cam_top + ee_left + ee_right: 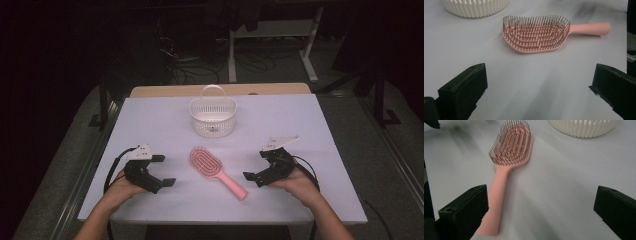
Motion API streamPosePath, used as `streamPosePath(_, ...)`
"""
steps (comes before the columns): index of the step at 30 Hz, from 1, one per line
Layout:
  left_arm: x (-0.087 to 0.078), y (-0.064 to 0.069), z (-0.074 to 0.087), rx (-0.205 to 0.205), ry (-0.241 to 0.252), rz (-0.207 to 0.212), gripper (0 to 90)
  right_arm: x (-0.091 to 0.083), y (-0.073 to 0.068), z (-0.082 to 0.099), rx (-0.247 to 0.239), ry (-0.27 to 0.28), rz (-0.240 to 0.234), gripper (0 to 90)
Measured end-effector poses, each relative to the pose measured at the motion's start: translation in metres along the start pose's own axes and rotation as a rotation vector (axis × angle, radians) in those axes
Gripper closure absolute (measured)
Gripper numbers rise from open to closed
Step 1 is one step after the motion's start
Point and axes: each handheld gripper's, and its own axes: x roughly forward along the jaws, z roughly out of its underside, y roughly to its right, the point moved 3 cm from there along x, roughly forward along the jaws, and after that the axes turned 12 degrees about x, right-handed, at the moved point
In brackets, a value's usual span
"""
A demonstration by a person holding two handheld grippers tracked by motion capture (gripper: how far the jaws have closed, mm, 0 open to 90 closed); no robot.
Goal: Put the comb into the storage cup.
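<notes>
At the far left of the high view we hold the left gripper (163, 170) low over the white table (150, 125), our left hand (117, 190) wrapped around its body and its cable looping back toward us. Its jaws stand wide apart and grip nothing; in the left gripper view we see them rising from the bottom corners with bare table between them.

Moving right, we come to the brush (215, 171), pink, lying flat on the table between the two grippers with its bristles facing up. Its oval head points toward the far left and its handle runs toward the near right (the end of the handle lies nearer the right gripper than the left). The left gripper view shows the brush (536, 35) well ahead of the jaws, untouched.

Behind the brush, toward the far edge, stands the white basket (212, 117), upright, its handle raised; it sits apart from the brush.

At the right we hold the right gripper (255, 166) in our right hand (300, 185), also low over the table. Its jaws are wide open too, and empty. In the right gripper view the brush handle (496, 202) lies just beside the left-hand jaw; we cannot tell whether they touch.
</notes>
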Motion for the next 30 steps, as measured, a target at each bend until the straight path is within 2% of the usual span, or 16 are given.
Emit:
streamPosePath(25,0.000,0.001,0.000,-0.002,0.001,0.001,0.0,0.016,-0.015,-0.023,-0.027,-0.012,-0.029,0.0)
streamPosePath(30,0.000,0.000,0.000,-0.002,0.001,-0.002,0.0,0.020,-0.019,-0.027,-0.039,-0.018,-0.038,2.7)
